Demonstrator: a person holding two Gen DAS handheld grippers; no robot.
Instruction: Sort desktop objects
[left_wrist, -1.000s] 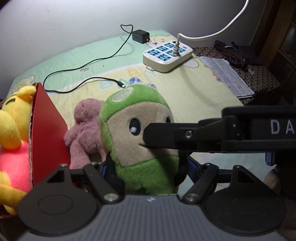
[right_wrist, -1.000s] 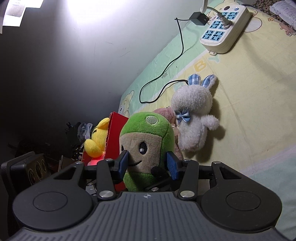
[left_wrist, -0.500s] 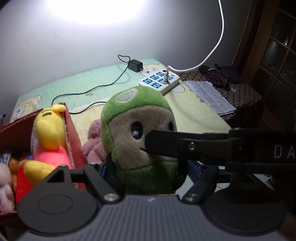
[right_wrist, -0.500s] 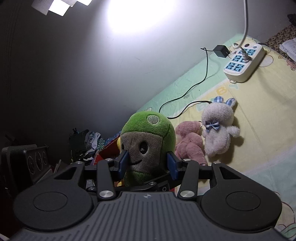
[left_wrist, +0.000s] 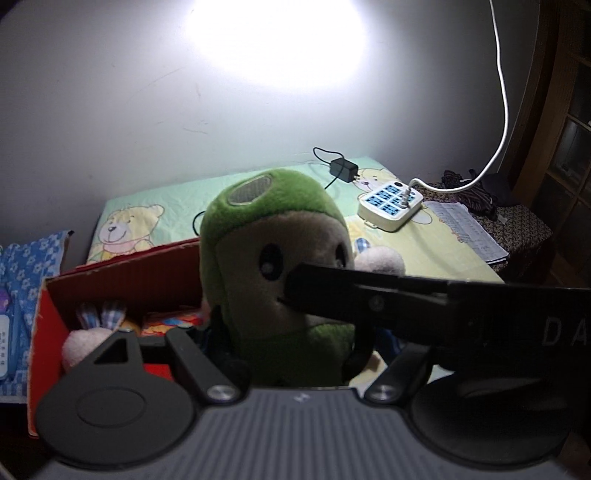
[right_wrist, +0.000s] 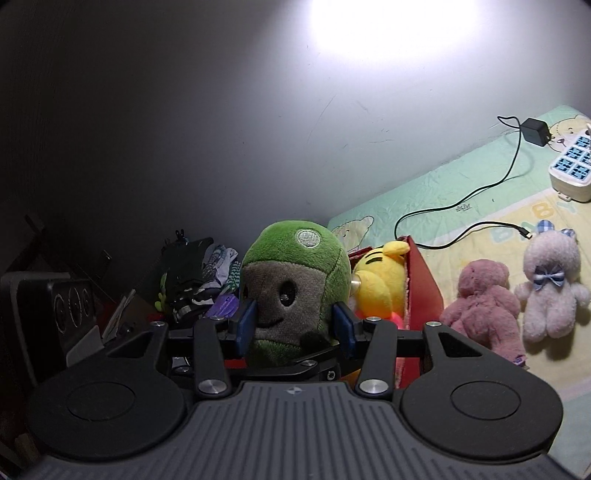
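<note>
Surface: desk (right_wrist: 436, 206) covered with a pale green and yellow cloth printed with cartoon bears, set against a grey wall lit by one bright lamp spot. Dark wooden cabinet at the right edge of the left wrist view; papers (left_wrist: 465, 229) and dark cords lie at the desk's far end.

Count on the cloth — one white power strip (left_wrist: 389, 203) with a white cable plugged in, one black adapter (left_wrist: 343, 169) with a thin black wire, one pink bear (right_wrist: 480, 302), one white bear (right_wrist: 550, 284) with a checked bow. The two bears lie side by side, just beside the red box (right_wrist: 421, 284).

Red box: one yellow plush (right_wrist: 380, 280) inside, plus one pale plush with checked ears (left_wrist: 96, 328).

Green plush (right_wrist: 295, 284) — one, upright, held in the air by the box's near edge. Right tongs (right_wrist: 293, 326) pinch it at both sides with blue pads. Left tongs (left_wrist: 284, 350) also grip its lower body.
</note>
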